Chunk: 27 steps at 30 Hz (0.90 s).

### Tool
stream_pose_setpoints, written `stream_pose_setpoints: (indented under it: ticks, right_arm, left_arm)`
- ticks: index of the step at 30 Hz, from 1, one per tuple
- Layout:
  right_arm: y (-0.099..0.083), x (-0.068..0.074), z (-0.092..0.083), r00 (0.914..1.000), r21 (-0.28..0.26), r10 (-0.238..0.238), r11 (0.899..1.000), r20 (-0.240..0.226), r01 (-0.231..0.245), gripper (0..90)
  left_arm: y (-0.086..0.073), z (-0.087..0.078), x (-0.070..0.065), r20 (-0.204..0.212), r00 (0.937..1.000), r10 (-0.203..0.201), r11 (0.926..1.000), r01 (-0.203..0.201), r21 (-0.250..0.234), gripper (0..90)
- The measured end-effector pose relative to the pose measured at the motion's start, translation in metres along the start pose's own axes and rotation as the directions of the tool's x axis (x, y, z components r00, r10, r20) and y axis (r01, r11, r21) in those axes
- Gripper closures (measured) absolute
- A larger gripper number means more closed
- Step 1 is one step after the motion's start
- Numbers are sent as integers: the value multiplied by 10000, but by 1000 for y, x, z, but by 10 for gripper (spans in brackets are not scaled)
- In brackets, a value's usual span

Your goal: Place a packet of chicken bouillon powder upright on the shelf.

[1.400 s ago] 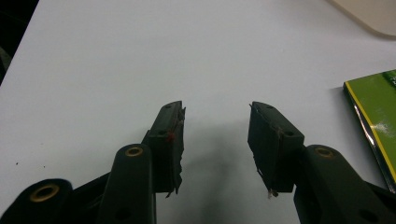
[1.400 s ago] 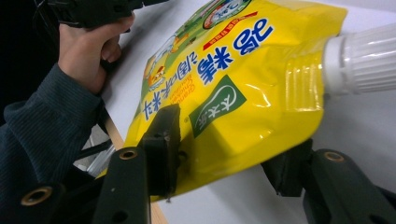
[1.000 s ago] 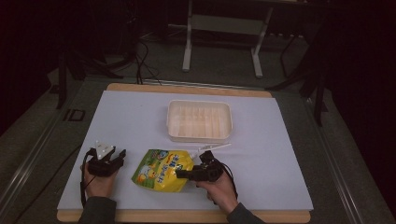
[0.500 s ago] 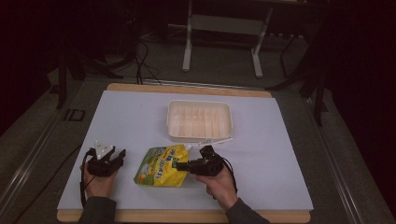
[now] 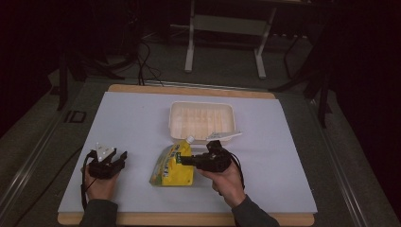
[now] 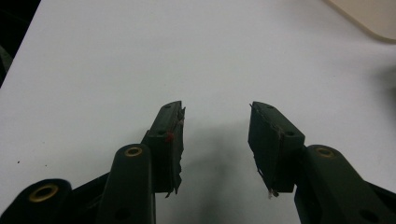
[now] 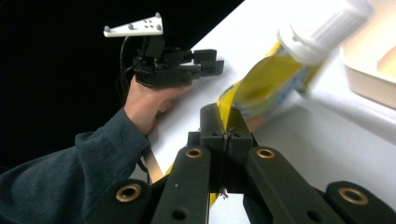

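The right gripper (image 7: pixel 223 122) pinches the yellow pouch (image 5: pixel 173 166) by its edge to lift it near the table's (image 5: pixel 132 118) front edge, while the left gripper (image 6: pixel 215 135) waits with wide, empty jaws

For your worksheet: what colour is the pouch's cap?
White cap; right gripper view shows it best.

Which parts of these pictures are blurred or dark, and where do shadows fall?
High view: the room around the table is nearly black and the picture is soft. Left gripper view: the left claw is sharp and casts a soft shadow on the white surface below it. Right gripper view: the white cap of the yellow pouch is blurred, the right claw sharp, the background black.
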State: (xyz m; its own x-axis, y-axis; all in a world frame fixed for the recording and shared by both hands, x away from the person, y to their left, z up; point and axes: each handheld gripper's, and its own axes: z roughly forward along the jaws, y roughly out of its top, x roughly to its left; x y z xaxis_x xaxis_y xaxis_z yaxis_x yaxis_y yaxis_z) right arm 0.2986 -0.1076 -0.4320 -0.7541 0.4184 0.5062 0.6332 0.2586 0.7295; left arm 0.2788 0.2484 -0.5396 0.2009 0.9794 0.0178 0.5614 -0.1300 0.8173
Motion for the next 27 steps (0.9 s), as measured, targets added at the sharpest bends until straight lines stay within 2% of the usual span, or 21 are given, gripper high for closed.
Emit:
stream_pose_setpoints:
  ticks: [11,27]
  right_arm:
    - [4,-2,-4,9998,-108,-191,9998,23,191,900]
    - [10,-2,-5,9968,-173,-771,9969,-191,767,900]
  left_arm:
    - [0,0,0,-6,10000,-2,10000,2,0,544]
    - [0,0,0,7,10000,-12,10000,12,-13,543]
